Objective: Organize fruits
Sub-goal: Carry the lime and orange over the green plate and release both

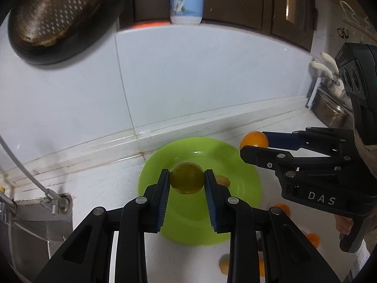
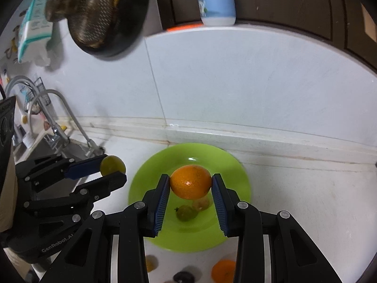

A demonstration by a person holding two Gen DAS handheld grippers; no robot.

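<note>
My left gripper (image 1: 186,178) is shut on a small yellow-green fruit (image 1: 186,177) and holds it above the near rim of a lime-green plate (image 1: 188,226). In the right wrist view the same gripper (image 2: 113,168) and fruit (image 2: 112,164) sit left of the plate (image 2: 165,233). Over the plate's middle, my right gripper (image 2: 190,182) is shut on an orange (image 2: 190,181). From the left wrist it shows at the plate's far right edge (image 1: 254,142). Two small fruits lie on the plate, a greenish one (image 2: 186,212) and a yellowish one (image 2: 201,203).
Loose oranges (image 2: 223,272) and a dark fruit (image 2: 183,277) lie on the white counter in front of the plate. A steel sink (image 1: 35,224) with curved taps (image 2: 59,108) is at the left. A black pan (image 2: 106,23) hangs on the tiled wall, and a blue bottle (image 2: 216,0) stands above.
</note>
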